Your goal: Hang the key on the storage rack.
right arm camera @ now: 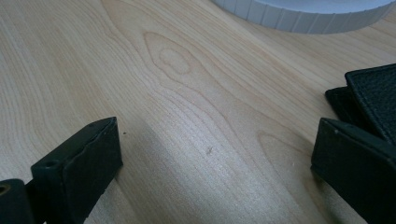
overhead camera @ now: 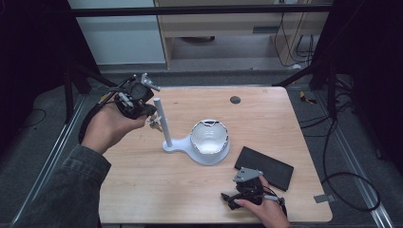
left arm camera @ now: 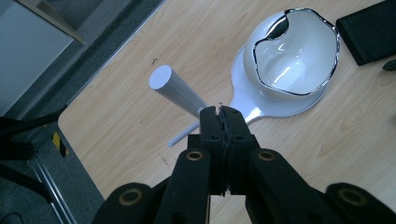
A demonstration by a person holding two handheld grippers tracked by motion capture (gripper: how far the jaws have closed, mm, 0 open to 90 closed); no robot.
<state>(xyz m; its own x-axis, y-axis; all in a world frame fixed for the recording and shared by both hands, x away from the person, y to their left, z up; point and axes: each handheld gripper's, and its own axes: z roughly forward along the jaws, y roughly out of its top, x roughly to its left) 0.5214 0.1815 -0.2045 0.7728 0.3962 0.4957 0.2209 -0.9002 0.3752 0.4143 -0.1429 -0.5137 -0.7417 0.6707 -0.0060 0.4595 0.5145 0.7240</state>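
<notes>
High view, item one: the left gripper (overhead camera: 151, 117) is hovering over the far left part of the wooden table (overhead camera: 142, 180), carried in the person's left hand (overhead camera: 107, 127), and is sitting just beside the upright white post (overhead camera: 162, 121) of a white stand (overhead camera: 183, 146). In the left gripper view the left gripper (left arm camera: 222, 112) is pointing at the base of that post (left arm camera: 177, 91), its jaws pressed together, and something very thin, perhaps a strand or chain, is showing along the seam between them; what it is cannot be told. A thin white rod (left arm camera: 184, 134) is sticking out from the post just beside the jaw tips.

Item two: a white bowl (overhead camera: 209, 137) with a dark wavy rim is resting on the round foot of the stand, near the middle of the table. In the left gripper view the bowl (left arm camera: 296, 51) is lying beyond the closed jaws.

Item three: a flat black case (overhead camera: 264, 167) is lying on the table to the right of the bowl, apart from it.

Item four: the right gripper (overhead camera: 228, 198) is resting low at the near edge of the table in the person's right hand (overhead camera: 268, 211), just beside the black case. In the right gripper view its jaws are standing wide apart over bare wood, gripping nothing, with the black case (right arm camera: 373, 98) just beside one jaw and the ribbed edge of the stand (right arm camera: 303, 14) farther off.
</notes>
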